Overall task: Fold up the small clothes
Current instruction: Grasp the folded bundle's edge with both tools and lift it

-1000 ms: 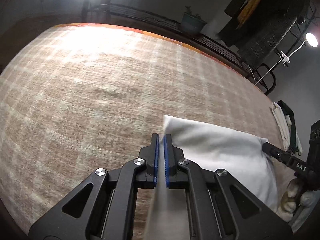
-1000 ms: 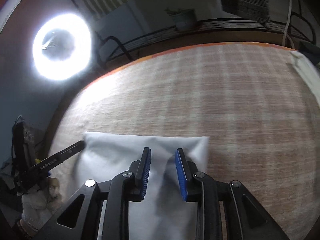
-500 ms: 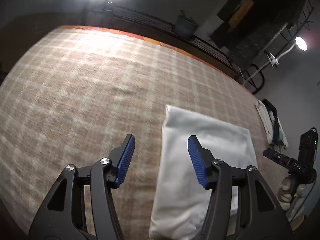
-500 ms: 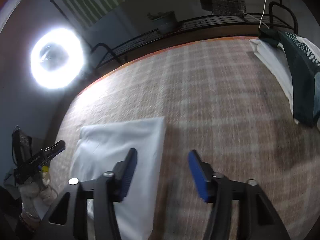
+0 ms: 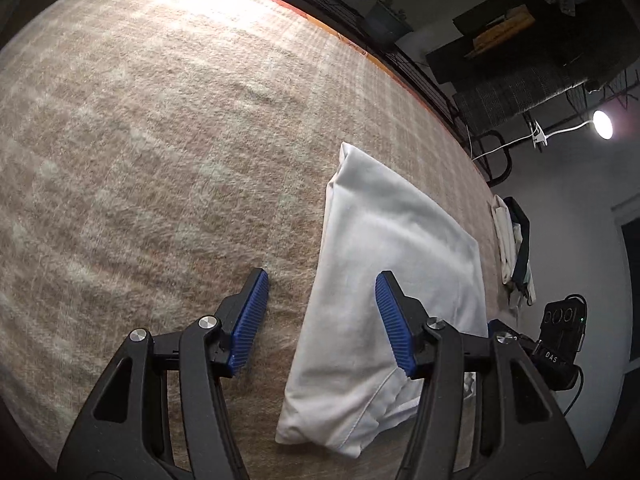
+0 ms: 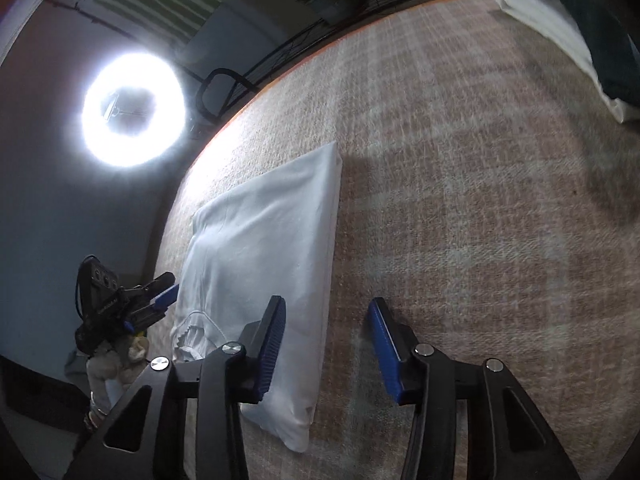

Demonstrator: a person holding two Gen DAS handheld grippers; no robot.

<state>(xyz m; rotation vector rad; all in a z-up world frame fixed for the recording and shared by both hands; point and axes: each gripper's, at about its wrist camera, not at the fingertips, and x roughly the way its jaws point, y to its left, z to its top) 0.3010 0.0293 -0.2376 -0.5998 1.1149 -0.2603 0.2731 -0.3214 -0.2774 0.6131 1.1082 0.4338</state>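
A white garment [image 5: 392, 272] lies folded into a flat rectangle on the plaid tablecloth [image 5: 160, 140]. My left gripper [image 5: 322, 292] is open above the garment's left edge, its right finger over the cloth and its left finger over the tablecloth, gripping nothing. In the right wrist view the same garment [image 6: 264, 248] lies to the left. My right gripper [image 6: 326, 312] is open over its right edge, its jaws closing, and the pads press on nothing. Each view shows the other gripper at the garment's far side, the right gripper [image 5: 554, 356] and the left gripper [image 6: 132, 308].
A stack of folded clothes [image 5: 512, 248] lies at the table's right end, shown again as the stack [image 6: 560, 28]. A ring light [image 6: 134, 110] and a small lamp [image 5: 602, 124] shine beyond the table. A gloved hand [image 6: 120, 360] holds the left gripper.
Both grippers opened and let go of the garment. The left one drew off toward its left edge, the right one toward its right edge. The garment now lies flat and folded.
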